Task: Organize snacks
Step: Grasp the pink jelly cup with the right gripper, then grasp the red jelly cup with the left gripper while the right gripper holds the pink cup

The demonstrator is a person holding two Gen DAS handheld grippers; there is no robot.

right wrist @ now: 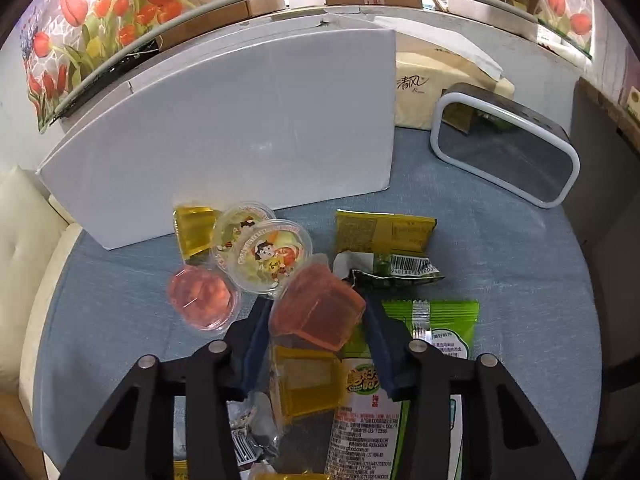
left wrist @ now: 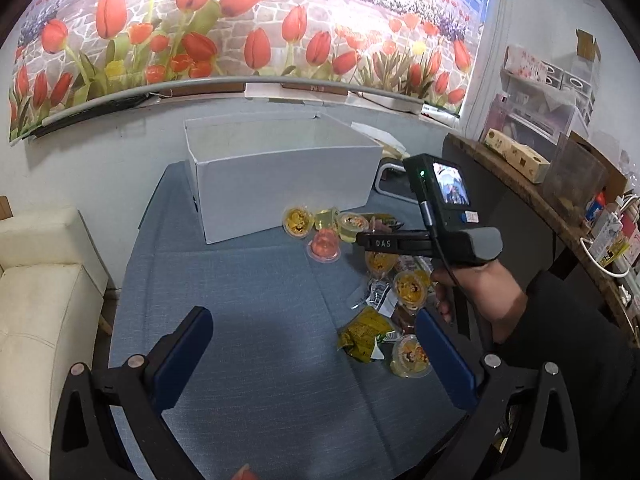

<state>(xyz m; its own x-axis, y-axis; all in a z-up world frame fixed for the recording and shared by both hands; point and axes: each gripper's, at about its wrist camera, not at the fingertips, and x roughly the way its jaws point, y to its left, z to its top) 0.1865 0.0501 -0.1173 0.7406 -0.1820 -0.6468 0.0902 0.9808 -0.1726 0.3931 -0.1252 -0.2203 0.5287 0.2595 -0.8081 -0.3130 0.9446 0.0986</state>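
Jelly cups and snack packets lie scattered on the blue tablecloth (left wrist: 256, 340) in front of an open white box (left wrist: 280, 184), which also shows in the right wrist view (right wrist: 240, 132). My right gripper (right wrist: 316, 316) is shut on an orange-red jelly cup (right wrist: 316, 308), tilted on its side just above the pile. It also shows in the left wrist view (left wrist: 372, 242). Ahead of it lie a lidded clear cup (right wrist: 272, 256), a pink cup (right wrist: 202, 300) and yellow cups (right wrist: 194, 228). My left gripper (left wrist: 312, 336) is open and empty over bare cloth, left of a yellow-green packet (left wrist: 366, 338).
Green snack packets (right wrist: 432, 328) lie to the right of my right gripper. A white-framed mirror (right wrist: 508, 152) and a tissue pack (right wrist: 420, 92) stand at the right of the box. A cream sofa (left wrist: 36, 300) is at the left, a cluttered wooden shelf (left wrist: 560, 200) at the right.
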